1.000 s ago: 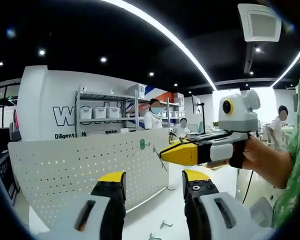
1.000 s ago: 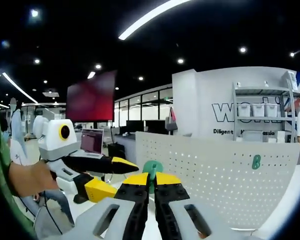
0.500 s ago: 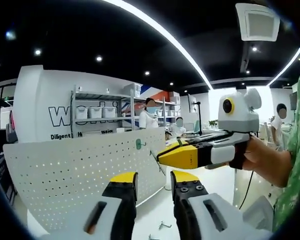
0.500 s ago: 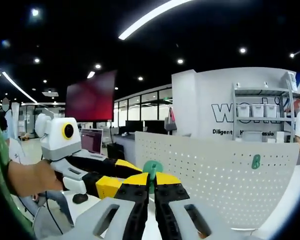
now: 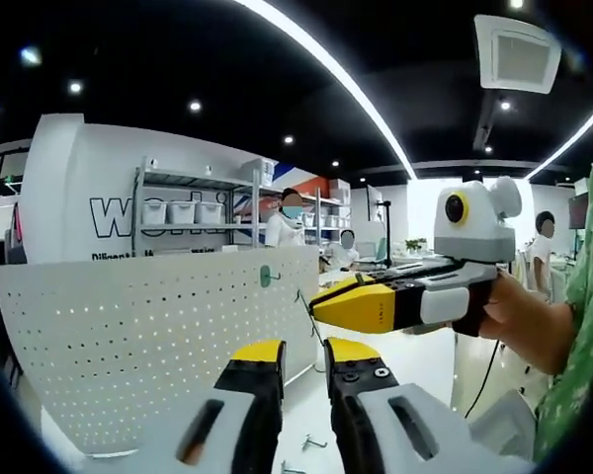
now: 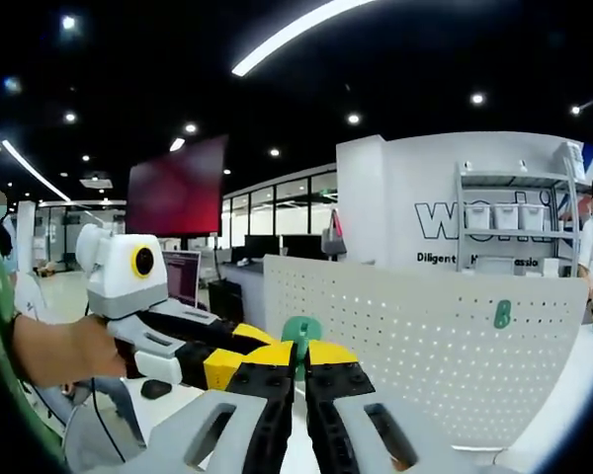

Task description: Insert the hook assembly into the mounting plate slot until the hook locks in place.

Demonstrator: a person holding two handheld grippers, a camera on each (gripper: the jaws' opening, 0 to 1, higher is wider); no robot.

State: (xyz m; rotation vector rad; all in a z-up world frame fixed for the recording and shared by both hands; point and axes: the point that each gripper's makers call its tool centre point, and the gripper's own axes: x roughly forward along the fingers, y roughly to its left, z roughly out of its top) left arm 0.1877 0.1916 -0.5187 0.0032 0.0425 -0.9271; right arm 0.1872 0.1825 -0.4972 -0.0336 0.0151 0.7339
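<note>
While a white perforated mounting plate [image 5: 168,336] is stood upright across the table [image 5: 415,360], a wall with dark lettering and a metal shelf rack [image 5: 193,212] holding pale bins are seen behind it, with people standing further back in the room. One green hook [image 5: 266,276] is already seated on the plate, near its upper edge; the same hook is seen on the plate in the right gripper view [image 6: 501,316]. A few small metal pieces [image 5: 314,442] are scattered on the table near the plate's foot. A dark red screen [image 6: 178,188] and an open laptop [image 6: 181,278] are seen beyond the plate's far end in the right gripper view.

The right claw [image 6: 298,357] is closed tight on a green hook assembly [image 6: 299,334], whose rounded head is seen just above the yellow tips, in front of the plate and apart from it. From the left gripper view, the right claw [image 5: 321,301] is held level by a hand [image 5: 519,321], its tips pointed toward the plate's end. The left claw [image 5: 303,354] is held with a narrow gap between its jaws and nothing in them. In the right gripper view it [image 6: 227,357] is carried by a hand [image 6: 64,354] and its tips sit just beside the right claw.
</note>
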